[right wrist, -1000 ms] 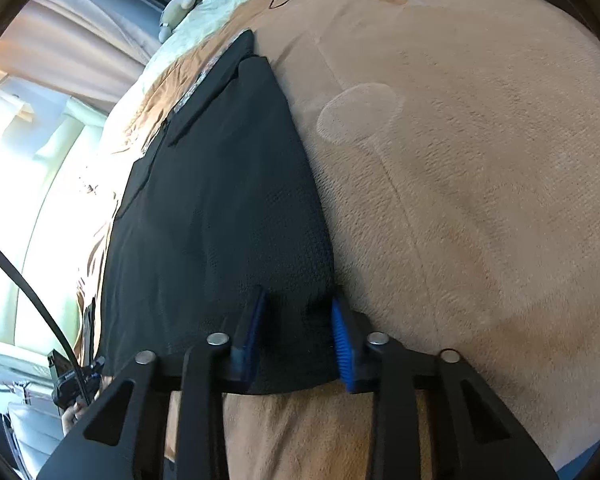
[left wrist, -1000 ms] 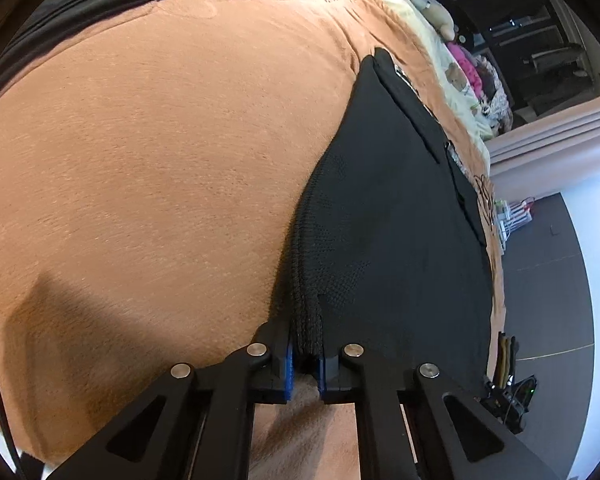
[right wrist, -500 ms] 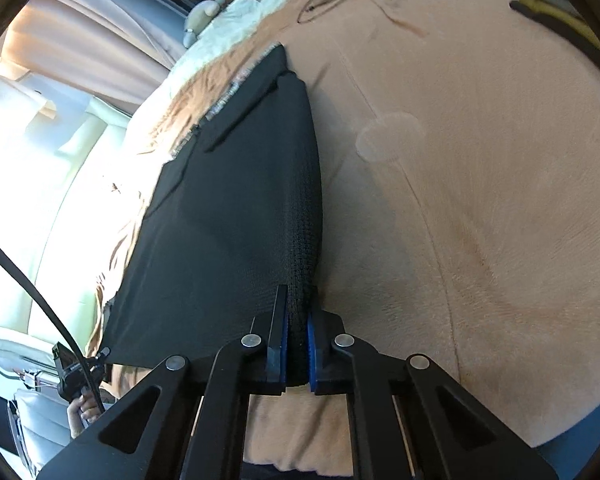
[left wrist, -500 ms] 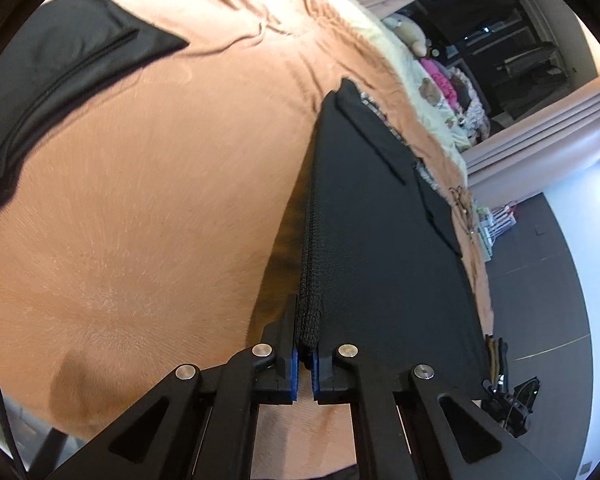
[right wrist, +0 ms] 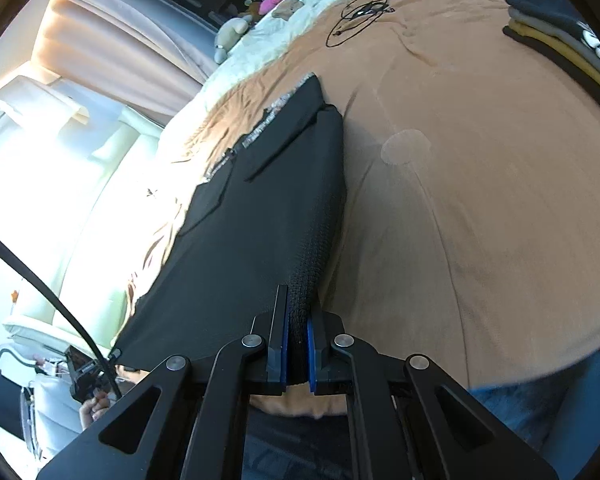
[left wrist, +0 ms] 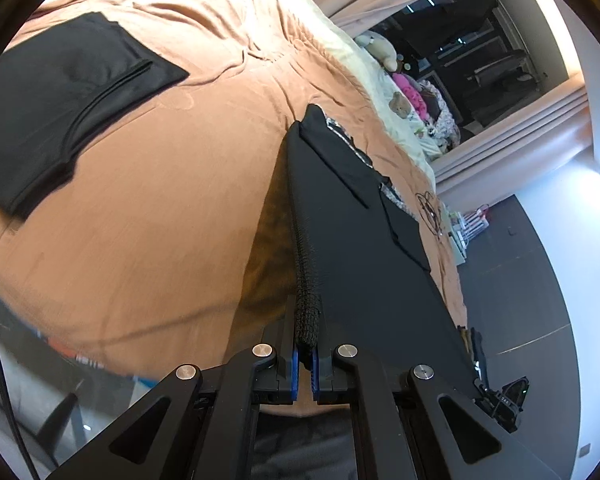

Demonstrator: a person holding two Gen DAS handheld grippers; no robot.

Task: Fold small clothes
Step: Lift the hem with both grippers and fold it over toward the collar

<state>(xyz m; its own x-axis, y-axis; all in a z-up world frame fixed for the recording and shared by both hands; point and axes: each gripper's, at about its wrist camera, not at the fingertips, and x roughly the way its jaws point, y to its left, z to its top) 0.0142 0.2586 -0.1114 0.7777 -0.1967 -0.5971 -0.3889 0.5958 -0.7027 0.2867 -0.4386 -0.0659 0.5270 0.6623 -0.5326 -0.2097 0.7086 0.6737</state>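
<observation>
Left gripper (left wrist: 305,354) and right gripper (right wrist: 298,356) each clamping black garment (left wrist: 364,240), no legible writing

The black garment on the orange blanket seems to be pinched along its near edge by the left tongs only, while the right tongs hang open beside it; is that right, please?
Not quite. The black garment on the orange blanket is pinched along its near edge by both tongs. The left wrist view shows the left tongs shut on the edge, and the right wrist view shows the right tongs shut on the fabric too, not hanging open.

bed, orange blanket (left wrist: 172,208) | black garment (left wrist: 364,240) far edge resting | folded black cloth (left wrist: 60,120) | clothes stack (right wrist: 560,36)
</observation>
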